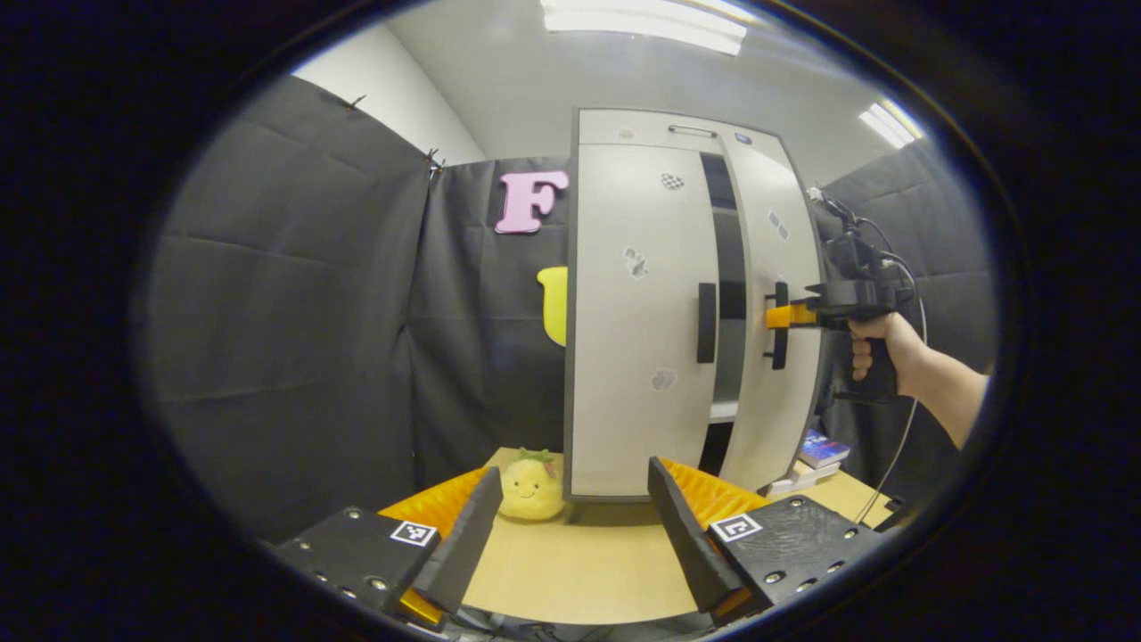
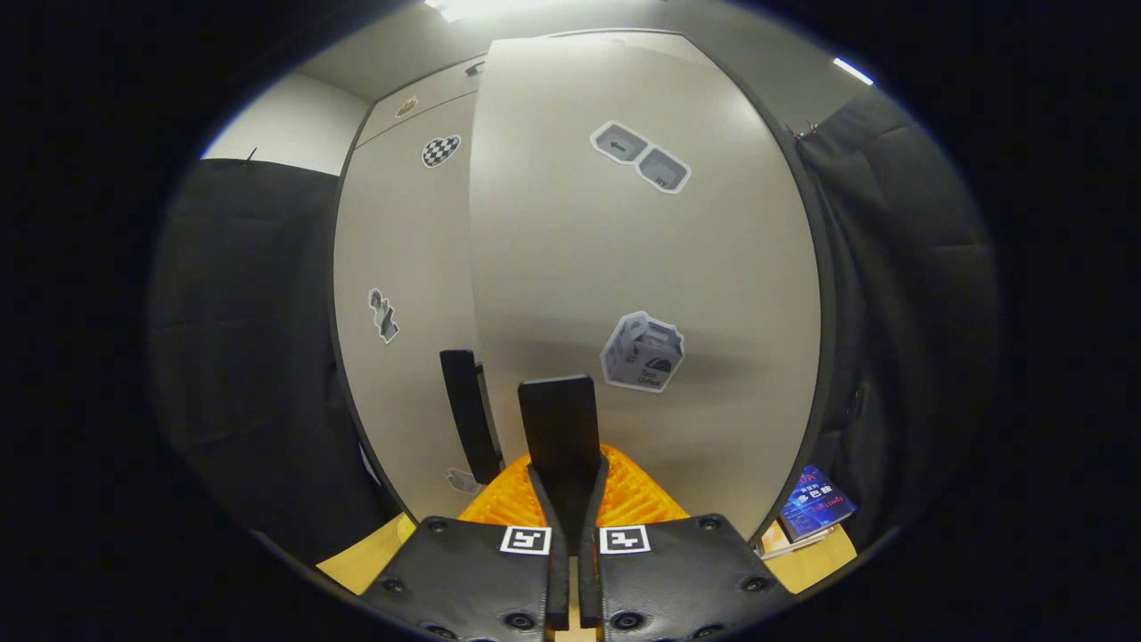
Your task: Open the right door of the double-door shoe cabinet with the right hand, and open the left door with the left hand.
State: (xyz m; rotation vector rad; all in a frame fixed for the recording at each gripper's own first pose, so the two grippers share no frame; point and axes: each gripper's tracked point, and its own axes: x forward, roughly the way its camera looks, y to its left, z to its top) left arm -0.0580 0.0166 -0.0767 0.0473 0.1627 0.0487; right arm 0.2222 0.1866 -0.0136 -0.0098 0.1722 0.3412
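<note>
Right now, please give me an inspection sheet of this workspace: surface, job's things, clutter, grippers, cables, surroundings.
Surface: wooden table, light brown, cabinet standing on it.
Job's things: shoe cabinet; right door ajar, dark gap and a shelf visible; left door closed, its handle untouched.
Clutter: yellow plush toy by the cabinet foot; books beside the cabinet.
Grippers: right gripper shut on the right door handle; left gripper open, short of the cabinet.
Cables: one cable hanging from the right gripper.
Surroundings: black cloth walls, ceiling lights.
</note>
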